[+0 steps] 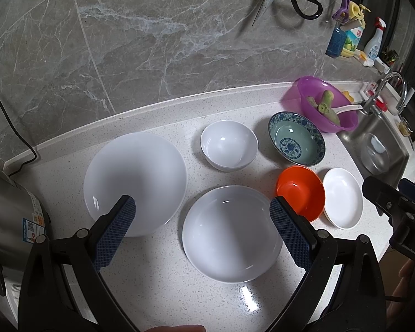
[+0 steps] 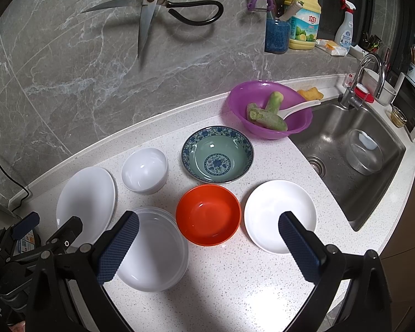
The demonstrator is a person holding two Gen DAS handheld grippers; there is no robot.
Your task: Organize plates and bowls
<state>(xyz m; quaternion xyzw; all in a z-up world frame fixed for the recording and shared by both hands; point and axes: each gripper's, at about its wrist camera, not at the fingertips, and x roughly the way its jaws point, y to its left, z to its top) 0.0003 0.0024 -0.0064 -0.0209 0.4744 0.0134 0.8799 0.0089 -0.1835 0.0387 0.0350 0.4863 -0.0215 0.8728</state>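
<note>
Your left gripper (image 1: pixel 202 215) hovers with its fingers wide apart and empty, and the right gripper (image 2: pixel 209 233) is the same. Take the orange bowl (image 2: pixel 208 215) as your landmark on the desk (image 2: pixel 235 290). Far to its left sits the large white plate (image 2: pixel 85 202); just left of the bowl lies the shallow white dish (image 2: pixel 155 251), which looks like a stack from the right wrist view, and behind that the small white bowl (image 2: pixel 144 170). Straight behind the orange bowl is the blue patterned bowl (image 2: pixel 217 158), and just to its right the small white plate (image 2: pixel 271 210), nearest the sink (image 2: pixel 332 144). The risk, as I judge it, is in the smooth rims: pinch a plate edge shallowly and it may slip or tip, and the orange bowl sits so close to its neighbours that your fingers could knock one while closing on another. The small white plate could slide toward the sink edge if nudged. As for writing, the yellow detergent bottle (image 2: pixel 303 19) shows two Chinese characters, probably 立白; the spray bottle (image 2: pixel 344 27) label is too small to read, and the steel pot (image 1: pixel 11 221) carries a blue sticker with a QR code.
</note>
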